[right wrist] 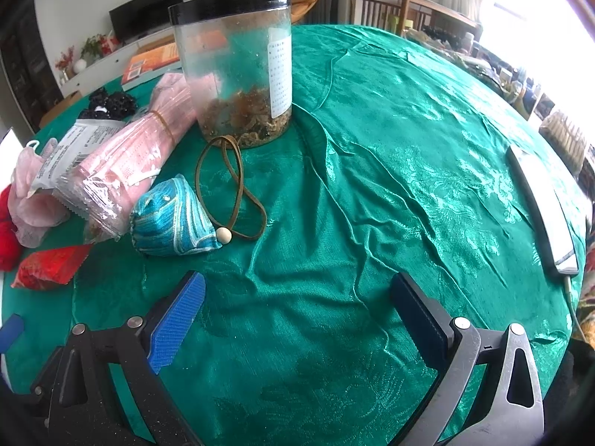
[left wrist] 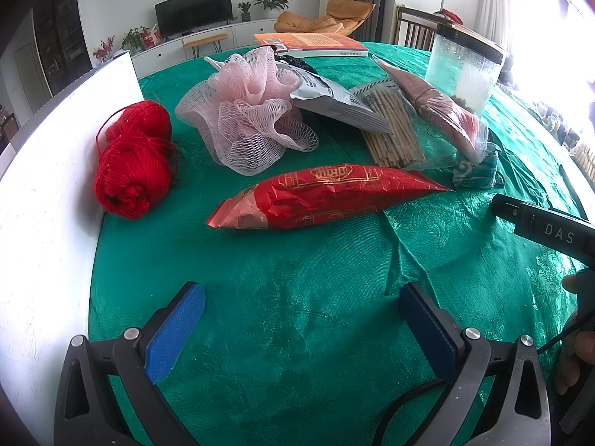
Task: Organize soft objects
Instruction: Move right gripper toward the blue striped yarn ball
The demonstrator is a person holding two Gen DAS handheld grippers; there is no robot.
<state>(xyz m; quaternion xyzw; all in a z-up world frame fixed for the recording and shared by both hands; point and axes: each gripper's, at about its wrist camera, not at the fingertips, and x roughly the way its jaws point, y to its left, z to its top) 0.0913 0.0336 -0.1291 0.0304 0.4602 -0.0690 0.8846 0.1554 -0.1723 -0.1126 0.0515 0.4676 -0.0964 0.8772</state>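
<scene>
Desk (left wrist: 297, 297) under green cloth, clutter at the far side. Left gripper (left wrist: 301, 323) and right gripper (right wrist: 297, 319) both gape wide, empty. Red yarn skein (left wrist: 130, 163) lies leftmost, pink mesh loofah (left wrist: 245, 111) just beside, blue embroidered pouch (right wrist: 174, 219) nearer right. Advice: pinch yarn mid-body, gently.

Ahead of the left gripper are seen one ball of red yarn (left wrist: 134, 160), one pink mesh sponge (left wrist: 247, 111), one red foil packet (left wrist: 323, 197), one grey packet (left wrist: 334, 102) and one bundle of sticks (left wrist: 392, 130). Ahead of the right gripper are seen one jar (right wrist: 238, 67), one blue pouch (right wrist: 174, 219) and one pink wrapped pack (right wrist: 126, 163).
</scene>
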